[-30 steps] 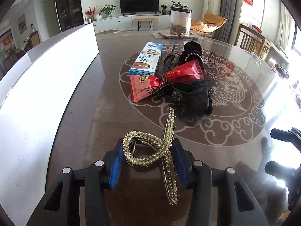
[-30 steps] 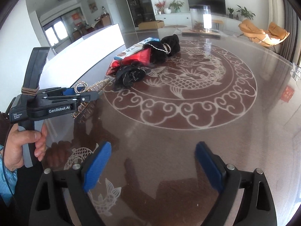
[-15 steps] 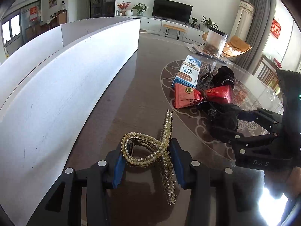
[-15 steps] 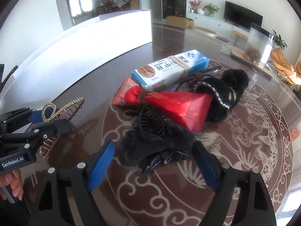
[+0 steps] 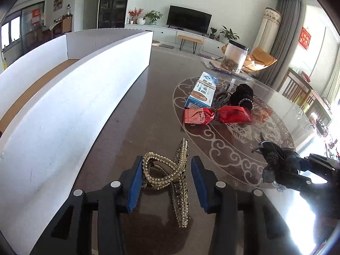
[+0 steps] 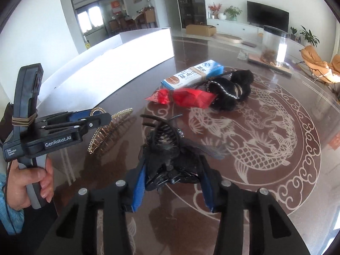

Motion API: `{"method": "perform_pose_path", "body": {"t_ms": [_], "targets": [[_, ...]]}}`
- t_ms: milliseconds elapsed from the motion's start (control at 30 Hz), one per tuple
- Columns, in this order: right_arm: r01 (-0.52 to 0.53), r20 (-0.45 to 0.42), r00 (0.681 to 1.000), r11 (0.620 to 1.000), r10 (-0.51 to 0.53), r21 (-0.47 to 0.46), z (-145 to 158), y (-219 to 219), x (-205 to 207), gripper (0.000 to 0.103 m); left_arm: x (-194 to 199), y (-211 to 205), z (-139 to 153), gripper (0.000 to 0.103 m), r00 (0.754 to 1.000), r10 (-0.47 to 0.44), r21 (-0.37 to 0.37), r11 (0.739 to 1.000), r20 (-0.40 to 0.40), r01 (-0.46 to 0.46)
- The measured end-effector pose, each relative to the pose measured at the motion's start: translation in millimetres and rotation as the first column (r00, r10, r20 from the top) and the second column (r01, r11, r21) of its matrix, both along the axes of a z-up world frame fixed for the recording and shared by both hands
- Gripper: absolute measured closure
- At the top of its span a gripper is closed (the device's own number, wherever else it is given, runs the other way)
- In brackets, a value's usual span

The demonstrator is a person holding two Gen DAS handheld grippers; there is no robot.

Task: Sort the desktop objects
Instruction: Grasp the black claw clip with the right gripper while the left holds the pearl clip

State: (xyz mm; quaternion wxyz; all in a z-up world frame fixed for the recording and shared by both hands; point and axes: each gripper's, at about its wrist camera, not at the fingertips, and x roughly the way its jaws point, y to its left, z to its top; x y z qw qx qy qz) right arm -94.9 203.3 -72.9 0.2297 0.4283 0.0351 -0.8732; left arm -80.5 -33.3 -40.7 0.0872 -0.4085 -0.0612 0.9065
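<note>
My left gripper (image 5: 164, 177) is shut on a gold rhinestone hair claw (image 5: 167, 174), held just above the table beside the white box (image 5: 70, 97). It also shows in the right wrist view (image 6: 106, 125). My right gripper (image 6: 172, 178) is shut on a black lace hair claw (image 6: 167, 148), lifted off the table; it shows in the left wrist view (image 5: 276, 161) at the right. A red snack packet (image 5: 216, 114), a blue and white carton (image 5: 203, 90) and a black furry hair tie (image 5: 242, 94) lie together on the table's round pattern.
The long white box has a brown floor (image 5: 36, 85) and stands open along the table's left side. A clear jar (image 5: 233, 56) stands at the far edge of the table. Wooden chairs (image 5: 297, 89) stand at the right.
My right gripper closed on the black lace claw and lifted it away from the pile. My left gripper still holds the gold claw and has turned slightly towards the white box.
</note>
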Motion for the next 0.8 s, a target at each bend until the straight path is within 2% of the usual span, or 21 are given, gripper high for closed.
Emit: {"method": "perform_pose_path", "body": {"t_ms": [167,267,333,367,500,567,600,733,767,800], "targets": [[0.038,0.023,0.999,0.998,-0.037,-0.043,4.1,23.8,24.8,0.057,-2.5,-1.9,-3.7,0.058,1.0,0.004,0.018,1.0,0.026,-0.004],[0.046,0.033,0.998,0.997,-0.044,-0.067,4.7,30.5,34.3,0.057,-3.5,1.8,-8.5,0.057,0.998,0.016,-0.019,1.0,0.059,-0.014],[0.044,0.033,0.999,0.996,-0.041,-0.074,5.0,31.4,41.4,0.057,-2.3,6.4,-9.6,0.051,0.998,0.001,-0.036,0.999,0.06,0.001],[0.042,0.033,0.999,0.996,-0.04,-0.076,4.9,31.3,43.7,0.057,-2.0,10.0,-9.9,0.044,0.998,-0.01,-0.049,0.999,0.06,0.013],[0.038,0.036,0.999,0.996,-0.035,-0.086,4.2,27.8,49.1,0.057,-2.1,29.4,-16.0,0.022,0.996,-0.048,-0.155,0.986,0.075,0.059],[0.044,0.037,0.999,0.994,-0.04,-0.1,5.0,25.9,50.5,0.057,-4.5,37.4,-22.1,0.013,0.994,-0.055,-0.21,0.975,0.093,0.073],[0.046,0.038,0.998,0.993,-0.042,-0.107,5.5,25.2,50.9,0.057,-5.3,37.6,-21.5,0.012,0.994,-0.057,-0.211,0.975,0.09,0.075],[0.041,0.035,0.999,0.992,-0.037,-0.116,8.0,19.5,54.4,0.057,-6.6,29.3,-20.3,0.013,0.994,-0.054,-0.167,0.984,0.09,0.069],[0.039,0.036,0.999,0.993,-0.035,-0.115,8.3,18.2,55.3,0.057,-6.1,27.5,-19.0,0.02,0.995,-0.053,-0.155,0.986,0.084,0.066],[0.039,0.035,0.999,0.993,-0.035,-0.115,8.7,17.6,56.0,0.057,-5.5,25.1,-16.9,0.041,0.996,-0.046,-0.15,0.987,0.07,0.056]]}}
